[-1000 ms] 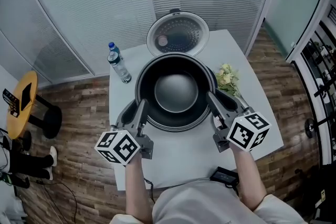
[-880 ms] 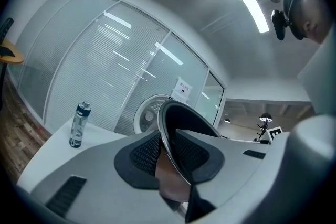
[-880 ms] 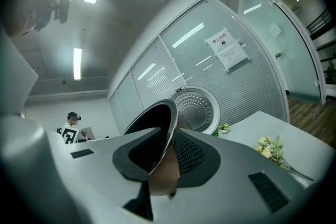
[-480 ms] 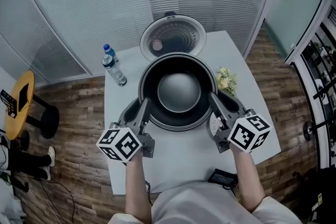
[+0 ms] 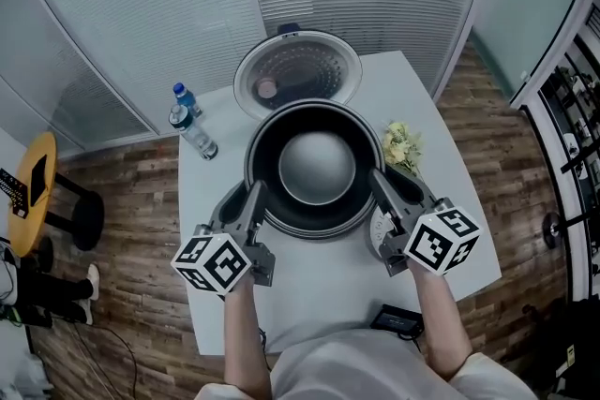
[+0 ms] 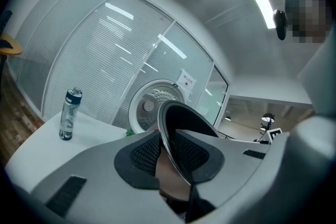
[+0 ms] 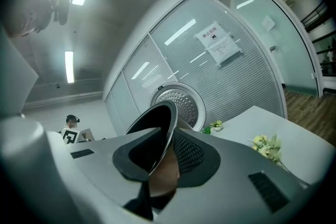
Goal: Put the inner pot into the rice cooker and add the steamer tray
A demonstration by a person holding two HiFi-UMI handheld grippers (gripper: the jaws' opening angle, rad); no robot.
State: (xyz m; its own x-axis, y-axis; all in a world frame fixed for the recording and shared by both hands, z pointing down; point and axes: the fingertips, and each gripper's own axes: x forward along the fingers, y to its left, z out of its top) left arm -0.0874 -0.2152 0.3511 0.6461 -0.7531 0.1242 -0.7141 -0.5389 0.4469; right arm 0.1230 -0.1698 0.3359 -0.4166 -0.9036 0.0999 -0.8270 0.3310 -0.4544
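left gripper (image 5: 252,195) and right gripper (image 5: 381,181) each clamped opposite sides of the inner pot (image 5: 317,166) rim, right in front of the cooker lid (image 5: 297,68)

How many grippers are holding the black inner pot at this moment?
2. The left gripper is closed on the left rim of the inner pot, and the right gripper is closed on its right rim. No other gripper is visible.

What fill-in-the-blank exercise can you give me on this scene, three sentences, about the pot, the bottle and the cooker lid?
1. The left gripper and the right gripper each clamp the inner pot by its ____.
2. In the head view, the water bottle stands on the table to the pot's ____.
3. The rice cooker's lid stands ____.

Missing words: rim; left; open.
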